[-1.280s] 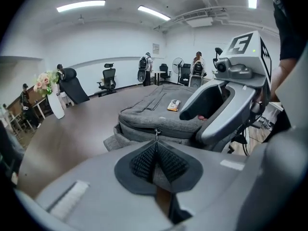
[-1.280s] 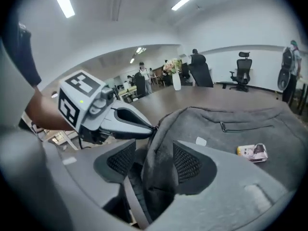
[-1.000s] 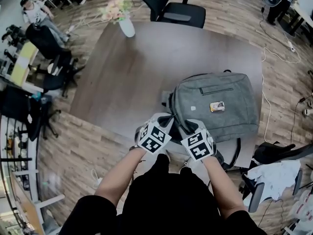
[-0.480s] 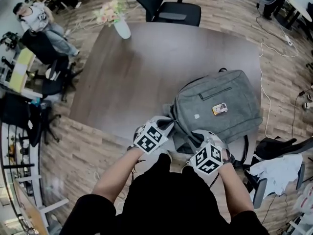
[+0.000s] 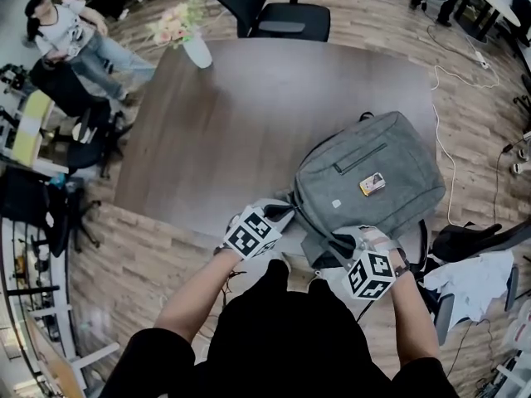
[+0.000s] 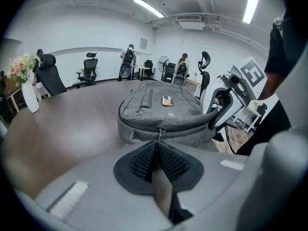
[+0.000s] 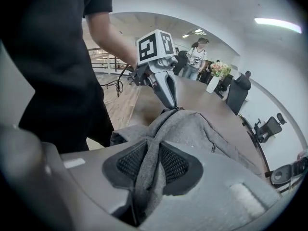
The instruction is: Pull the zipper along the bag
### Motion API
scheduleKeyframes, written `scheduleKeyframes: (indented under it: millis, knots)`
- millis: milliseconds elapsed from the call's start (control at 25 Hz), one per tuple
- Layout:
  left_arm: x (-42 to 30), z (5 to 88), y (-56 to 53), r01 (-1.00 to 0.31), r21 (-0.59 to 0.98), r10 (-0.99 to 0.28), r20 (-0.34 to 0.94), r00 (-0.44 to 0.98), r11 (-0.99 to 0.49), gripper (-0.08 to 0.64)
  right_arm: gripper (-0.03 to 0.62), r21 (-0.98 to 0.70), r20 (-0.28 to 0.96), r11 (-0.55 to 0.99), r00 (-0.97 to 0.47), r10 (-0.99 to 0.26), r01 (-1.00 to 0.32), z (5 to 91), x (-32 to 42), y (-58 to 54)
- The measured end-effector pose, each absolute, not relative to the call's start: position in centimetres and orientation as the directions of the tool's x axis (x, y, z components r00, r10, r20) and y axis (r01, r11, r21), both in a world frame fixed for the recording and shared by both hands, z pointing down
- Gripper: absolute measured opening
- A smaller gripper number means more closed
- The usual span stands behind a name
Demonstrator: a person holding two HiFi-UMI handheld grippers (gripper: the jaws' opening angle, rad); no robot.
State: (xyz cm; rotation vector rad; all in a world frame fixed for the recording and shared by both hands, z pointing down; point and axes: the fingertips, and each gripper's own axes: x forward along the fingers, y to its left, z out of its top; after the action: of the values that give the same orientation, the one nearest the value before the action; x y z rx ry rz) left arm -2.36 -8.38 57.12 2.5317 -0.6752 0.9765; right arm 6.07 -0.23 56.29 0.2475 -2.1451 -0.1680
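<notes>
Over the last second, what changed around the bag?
The right gripper moved away from the left gripper toward the person's right and clamped a fold of the bag. The left gripper stayed shut on the zipper pull at the bag's near corner.

Dark table (image 5: 249,139) — grey backpack (image 5: 373,172) at near right edge, white vase (image 5: 197,53), apparently of flowers, far left

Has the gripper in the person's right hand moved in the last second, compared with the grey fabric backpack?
Yes. The right gripper slid rightward along the near edge of the grey fabric backpack, away from the left gripper.
</notes>
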Motion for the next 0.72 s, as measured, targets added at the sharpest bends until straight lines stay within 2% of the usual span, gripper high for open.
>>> scheduleKeyframes:
  millis: [80, 160, 400, 480, 600, 720]
  knots:
    - [-1.8, 57.2, -7.9, -0.524, 0.149, -0.292, 0.689, 0.663, -0.838, 0.034, 0.094, 0.206, 0.810, 0.974, -0.542, -0.225, -0.096, 56.4, 6.7, 0.1]
    - [-1.3, 57.1, -7.3, -0.509, 0.131, -0.290, 0.691, 0.663, -0.851, 0.026, 0.108, 0.162, 0.807, 0.978, -0.552, -0.210, -0.134, 56.5, 7.1, 0.3]
    - [-0.7, 56.5, -6.5, -0.481, 0.057, -0.313, 0.691, 0.652, -0.875, 0.025, 0.199, -0.058, 0.671, 0.897, -0.682, -0.290, -0.439, 53.8, 5.4, -1.3]
    - [-0.5, 56.0, -6.3, -0.465, 0.026, -0.321, 0.690, 0.649, -0.885, 0.025, 0.201, -0.141, 0.646, 0.827, -0.683, -0.340, -0.545, 53.3, 4.7, -2.9]
    - [-0.1, 55.3, -6.0, -0.444, -0.010, -0.325, 0.696, 0.641, -0.896, 0.025, 0.199, -0.193, 0.695, 0.752, -0.629, -0.348, -0.630, 54.8, 4.2, -4.0]
    - [0.1, 54.7, -5.7, -0.430, -0.032, -0.330, 0.692, 0.642, -0.902, 0.025, 0.119, -0.143, 0.743, 0.747, -0.570, -0.352, -0.649, 55.8, 4.0, -4.1]
